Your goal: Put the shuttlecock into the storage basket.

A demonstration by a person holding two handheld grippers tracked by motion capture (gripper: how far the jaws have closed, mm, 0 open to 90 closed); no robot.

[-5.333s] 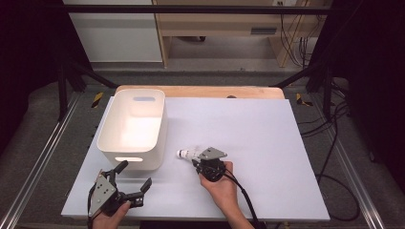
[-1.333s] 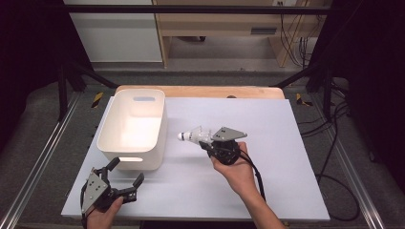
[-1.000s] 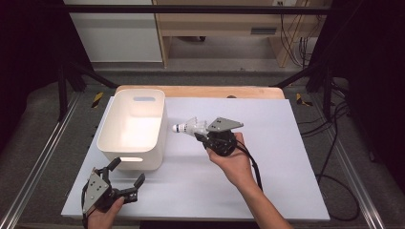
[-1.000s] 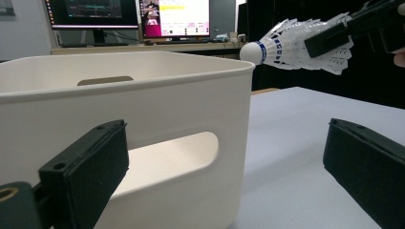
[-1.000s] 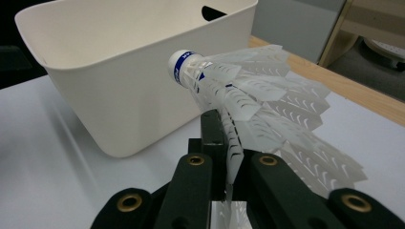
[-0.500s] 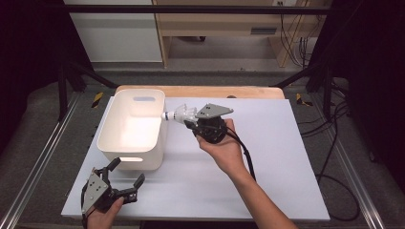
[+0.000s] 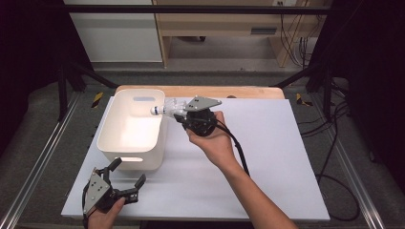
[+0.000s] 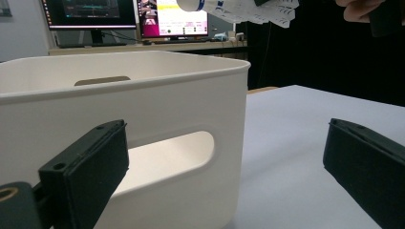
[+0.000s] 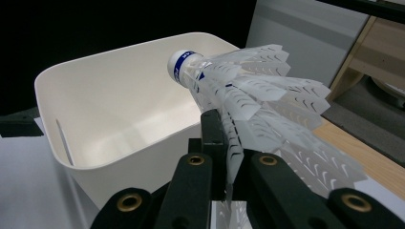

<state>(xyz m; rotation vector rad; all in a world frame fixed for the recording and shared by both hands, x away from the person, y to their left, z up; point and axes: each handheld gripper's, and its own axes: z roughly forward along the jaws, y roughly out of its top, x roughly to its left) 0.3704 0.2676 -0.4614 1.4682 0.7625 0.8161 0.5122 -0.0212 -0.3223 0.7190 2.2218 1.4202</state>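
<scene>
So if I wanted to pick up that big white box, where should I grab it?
Probably by a short end wall of the white bin, where a slot-shaped handle hole is cut just under the rim. The near hole faces the open left gripper, so come from that side, level with the table, one jaw through the slot and one outside. The long walls look smooth and wide, which makes them harder to pinch.

No text can be read; the monitors' writing is blurred.

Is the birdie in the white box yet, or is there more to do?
Not yet. The pick-up is done: the right gripper is shut on the shuttlecock and holds it off the table, its cork tip over the white bin's rim. Letting go is left. The left gripper waits open near the bin.
</scene>
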